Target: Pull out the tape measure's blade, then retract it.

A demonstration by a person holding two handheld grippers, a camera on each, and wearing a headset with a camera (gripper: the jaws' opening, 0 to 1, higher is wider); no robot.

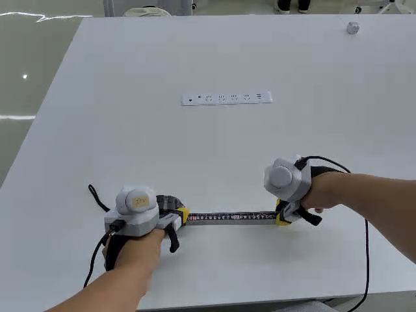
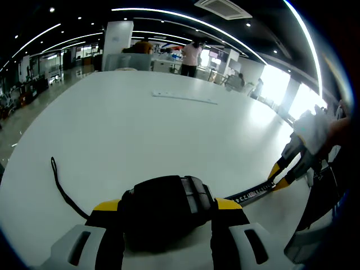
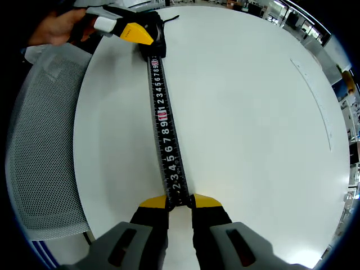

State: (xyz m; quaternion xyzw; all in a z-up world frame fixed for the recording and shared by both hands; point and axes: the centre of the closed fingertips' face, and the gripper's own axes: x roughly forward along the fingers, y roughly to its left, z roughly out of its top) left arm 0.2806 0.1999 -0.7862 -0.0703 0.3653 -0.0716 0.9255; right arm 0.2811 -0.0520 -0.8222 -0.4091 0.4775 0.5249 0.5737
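The tape measure's black case point(image 2: 164, 222) is sitting at the near edge of the white table point(image 1: 214, 149), wedged between the yellow-tipped jaws of the left gripper point(image 2: 167, 203). Those jaws are standing about as wide as the case and pressing on both its sides, so the left gripper is grasping it. The blade point(image 3: 163, 121) is lying drawn out flat on the table, running from the case across to the right gripper point(image 3: 179, 199). That gripper's jaws are pinching together on the blade's tip, with almost no gap between them, and its fingers are resting down on the tabletop.

A thin black strap point(image 1: 97, 197) is trailing from the case onto the table to the left of it. A white power strip point(image 1: 226, 98) is lying well beyond the blade, toward the middle of the table. A small grey thing point(image 1: 352, 27), perhaps a knob, is sitting near the far right corner. In the right gripper view, a grey mesh chair back point(image 3: 45, 157) is standing just beside the table's edge.
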